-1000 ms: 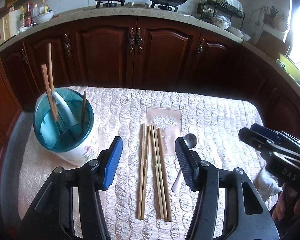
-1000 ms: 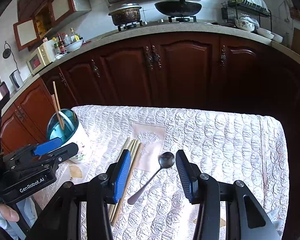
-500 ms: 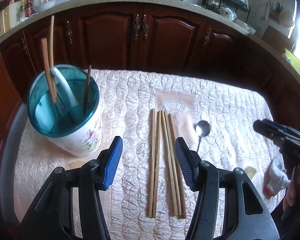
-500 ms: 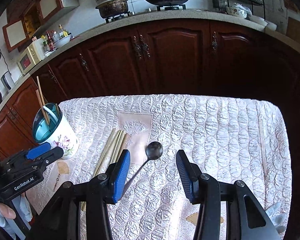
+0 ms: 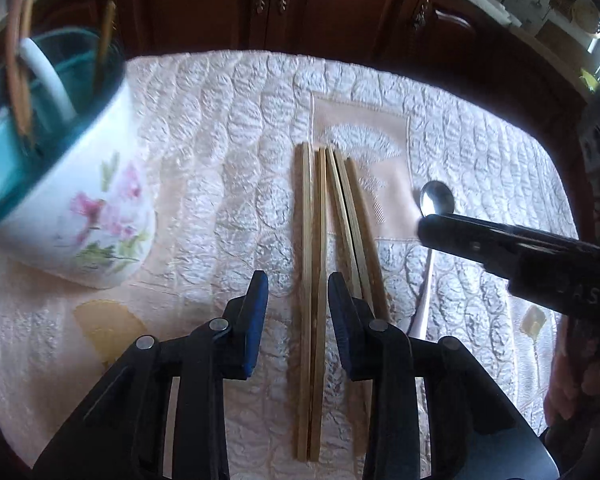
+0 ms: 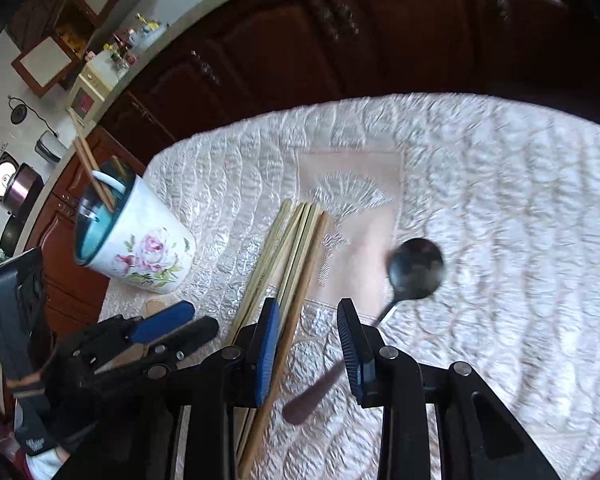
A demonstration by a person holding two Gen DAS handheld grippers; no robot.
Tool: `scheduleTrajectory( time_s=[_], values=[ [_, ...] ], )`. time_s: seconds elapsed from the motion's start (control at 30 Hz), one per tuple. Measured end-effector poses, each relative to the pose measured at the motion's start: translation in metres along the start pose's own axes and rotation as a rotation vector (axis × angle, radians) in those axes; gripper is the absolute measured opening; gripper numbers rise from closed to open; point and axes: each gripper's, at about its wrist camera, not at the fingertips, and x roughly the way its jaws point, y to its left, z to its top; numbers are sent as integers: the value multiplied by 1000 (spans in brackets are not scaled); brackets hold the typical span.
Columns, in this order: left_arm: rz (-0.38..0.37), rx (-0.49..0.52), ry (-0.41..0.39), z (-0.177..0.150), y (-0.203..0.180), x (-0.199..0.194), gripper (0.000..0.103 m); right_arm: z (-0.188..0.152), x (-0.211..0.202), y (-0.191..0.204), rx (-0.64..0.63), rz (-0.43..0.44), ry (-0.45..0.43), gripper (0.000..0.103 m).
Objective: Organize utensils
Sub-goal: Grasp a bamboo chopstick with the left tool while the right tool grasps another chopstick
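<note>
Several wooden chopsticks point(image 5: 328, 240) lie side by side on the quilted cloth; they also show in the right wrist view point(image 6: 288, 264). My left gripper point(image 5: 298, 292) is open, low over them, its jaws straddling the two leftmost sticks. A metal spoon point(image 6: 414, 268) lies right of the chopsticks, its bowl visible in the left wrist view point(image 5: 436, 198). My right gripper point(image 6: 308, 320) is open, low above the spoon's handle, with the rightmost chopstick by its left jaw. A floral utensil cup point(image 5: 64, 152) with teal rim holds chopsticks and a white spoon.
The table is covered by a pale quilted cloth point(image 5: 220, 128) with a beige panel point(image 6: 352, 208). Dark wooden cabinets point(image 5: 300, 4) stand behind the table. The cup also shows at left in the right wrist view point(image 6: 140, 240). A yellowish patch point(image 5: 104, 324) marks the cloth near the left gripper.
Both grippers dropped lower and closer to the cloth. The left one now straddles the left chopsticks; the right one came down over the spoon's handle. Both stay open.
</note>
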Motion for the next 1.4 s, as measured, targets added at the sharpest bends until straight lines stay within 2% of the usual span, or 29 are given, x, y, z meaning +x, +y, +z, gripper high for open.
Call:
scheduleTrajectory(
  time_s=[0.17, 0.4, 0.43, 0.47, 0.5, 0.57, 0.73, 0.87, 1.03, 1.13, 1.3, 1.33, 1.4],
  values=[
    [6, -30, 32, 3, 9, 17, 30, 11, 41, 3, -8, -20, 69, 25],
    [17, -14, 42, 6, 6, 23, 29, 17, 64, 8, -17, -57, 111, 12],
    [15, -19, 44, 6, 6, 22, 23, 16, 62, 7, -21, -64, 113, 10],
    [6, -30, 45, 6, 7, 22, 10, 15, 60, 7, -29, -73, 111, 8],
    [-22, -53, 56, 5, 11, 21, 5, 13, 56, 6, -40, -89, 104, 8],
    [-60, -86, 70, -1, 16, 19, 4, 7, 49, 1, -66, -148, 119, 1],
    [-74, -85, 88, -24, 20, 3, 4, -9, 36, -17, -43, -123, 137, 0],
    [-51, -69, 79, -34, 17, -6, 4, -2, 26, -14, 3, -5, 81, 4],
    [-12, -33, 51, -25, 10, -9, 4, 14, 53, 3, -39, -39, 132, 6],
    [-12, -32, 58, -19, 12, -6, 4, 20, 71, -7, 3, -23, 168, 7],
    [-36, -74, 63, -21, 19, 0, 4, 5, 56, -20, 17, 27, 171, 6],
    [-36, -84, 58, -21, 20, -1, 7, -1, 50, -24, 28, 37, 171, 6],
    [-39, -94, 49, -19, 22, 0, 23, -16, 37, -31, 64, 66, 174, 6]
  ],
)
